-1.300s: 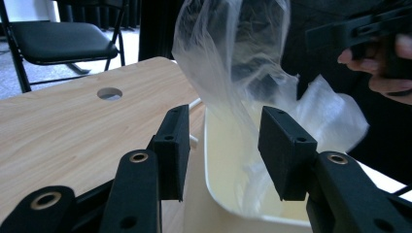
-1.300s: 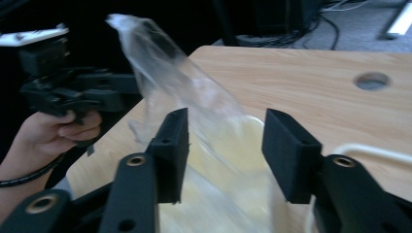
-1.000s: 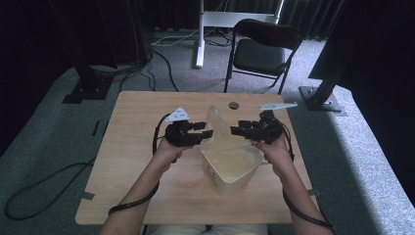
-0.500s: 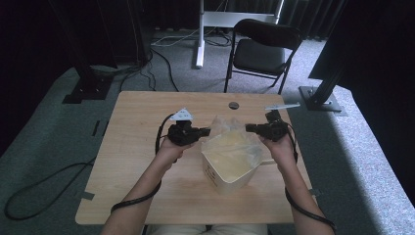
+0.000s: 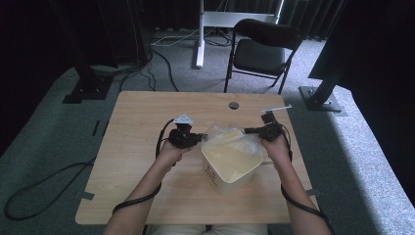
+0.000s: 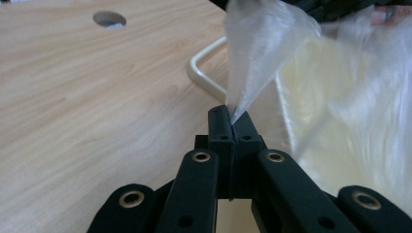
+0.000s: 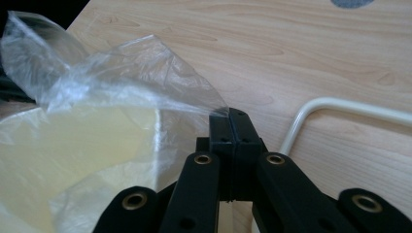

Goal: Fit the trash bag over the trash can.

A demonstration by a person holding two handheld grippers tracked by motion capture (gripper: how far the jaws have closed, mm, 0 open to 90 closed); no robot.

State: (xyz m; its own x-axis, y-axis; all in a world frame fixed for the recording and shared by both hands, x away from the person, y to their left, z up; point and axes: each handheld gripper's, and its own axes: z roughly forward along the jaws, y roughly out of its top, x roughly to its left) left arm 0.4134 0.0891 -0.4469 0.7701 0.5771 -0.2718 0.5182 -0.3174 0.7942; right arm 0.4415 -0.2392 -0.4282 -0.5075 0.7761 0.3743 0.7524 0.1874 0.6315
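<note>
Two tongs at work on one table [image 5: 147,147], pale wood grain, with a round cable hole [image 5: 234,105] near the far edge.

Item 1: bin [image 5: 230,169], cream plastic, rectangular, standing upright on the table right of centre, between the person's two hands. A cream wire handle [image 6: 206,77] lies against the tabletop beside it.

Item 2: bag [image 5: 230,139], thin clear plastic, crinkled, sitting in the mouth of the bin and spread across its opening; its edges rise above the rim on both sides.

Item 3: left tongs [image 5: 198,139], just left of the bin. In the left gripper view the jaws are clenched together with a corner of the bag pinched between the tips [image 6: 234,121], film drawn up into a taut cone.

Item 4: right tongs [image 5: 247,130], at the bin's far right corner. In the right gripper view they [image 7: 229,115] are likewise clenched on the bag's edge, film stretching away leftward.

Item 5: folding chair [image 5: 262,51], black, on grey carpet beyond the table.
</note>
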